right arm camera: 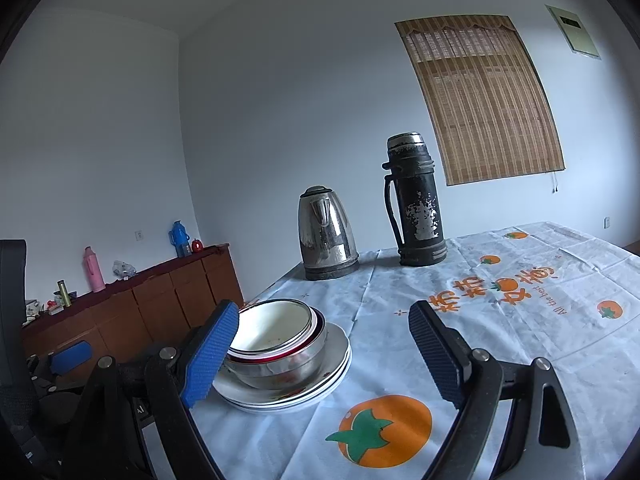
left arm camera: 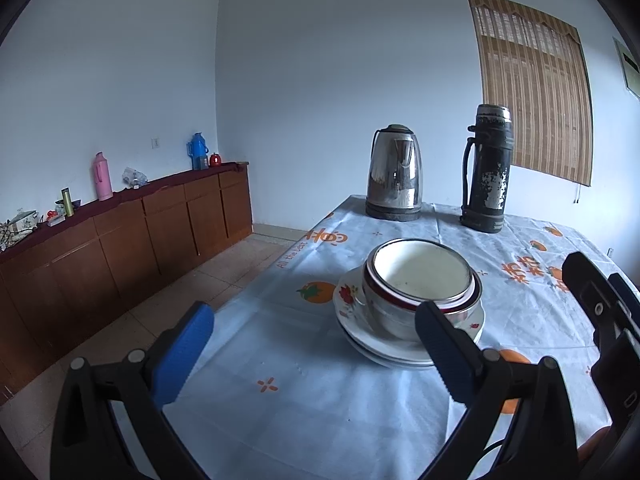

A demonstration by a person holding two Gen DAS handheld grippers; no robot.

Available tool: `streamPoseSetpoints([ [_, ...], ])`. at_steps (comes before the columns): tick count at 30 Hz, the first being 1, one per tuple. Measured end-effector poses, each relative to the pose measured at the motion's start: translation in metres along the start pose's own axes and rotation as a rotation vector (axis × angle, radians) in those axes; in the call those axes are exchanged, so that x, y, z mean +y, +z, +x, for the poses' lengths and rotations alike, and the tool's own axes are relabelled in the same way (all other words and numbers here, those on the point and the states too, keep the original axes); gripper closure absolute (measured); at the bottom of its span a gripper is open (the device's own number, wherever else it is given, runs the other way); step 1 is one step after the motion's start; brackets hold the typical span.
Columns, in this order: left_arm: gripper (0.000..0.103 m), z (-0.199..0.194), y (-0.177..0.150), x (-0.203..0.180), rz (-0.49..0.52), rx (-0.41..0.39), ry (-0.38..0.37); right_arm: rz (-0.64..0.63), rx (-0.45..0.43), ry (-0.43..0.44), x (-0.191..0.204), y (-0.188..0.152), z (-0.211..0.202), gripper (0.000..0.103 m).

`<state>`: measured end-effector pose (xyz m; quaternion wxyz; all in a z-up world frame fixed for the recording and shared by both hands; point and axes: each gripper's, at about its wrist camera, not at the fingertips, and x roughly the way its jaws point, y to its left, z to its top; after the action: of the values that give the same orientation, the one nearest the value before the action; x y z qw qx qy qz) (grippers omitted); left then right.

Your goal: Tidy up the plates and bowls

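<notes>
While both grippers hang back from the crockery, the bowls (left arm camera: 420, 280) sit nested on a small pile of plates (left arm camera: 400, 350) on the table (right arm camera: 520, 280), nearer its left edge than its right and well short of the far edge, where a kettle (left arm camera: 395, 174) and a flask (left arm camera: 486, 168) stand. The left gripper (left arm camera: 316, 356) has its jaws wide apart with only cloth between them; its right finger crosses in front of the pile's near rim in that view, and whether it touches cannot be told. The right gripper (right arm camera: 324, 354) is also spread wide and holds nothing, its left finger close beside the top bowl's rim.

The pile looks done, so the risk lies mostly in disturbing it. A finger swung sideways could catch a bowl rim and tip the nest off the plates. A pinch on one bowl rim alone would probably lift it crooked, since glazed ware and metal are slick against the pads. The plates do not sit quite flush, so a push at one side might slide the whole pile toward the left edge. The cloth is thin and creased; dragging a finger on it could pull everything along.
</notes>
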<state>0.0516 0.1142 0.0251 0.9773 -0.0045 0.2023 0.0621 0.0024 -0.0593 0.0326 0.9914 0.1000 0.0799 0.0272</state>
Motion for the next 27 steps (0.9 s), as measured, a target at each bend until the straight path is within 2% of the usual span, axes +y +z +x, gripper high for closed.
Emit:
streamPoseSetpoints([
  [27, 0.001, -0.0079, 0.0044, -0.0076, 0.033, -0.022, 0.040, -0.003, -0.030, -0.008, -0.0018, 0.0023, -0.0073, 0.014],
])
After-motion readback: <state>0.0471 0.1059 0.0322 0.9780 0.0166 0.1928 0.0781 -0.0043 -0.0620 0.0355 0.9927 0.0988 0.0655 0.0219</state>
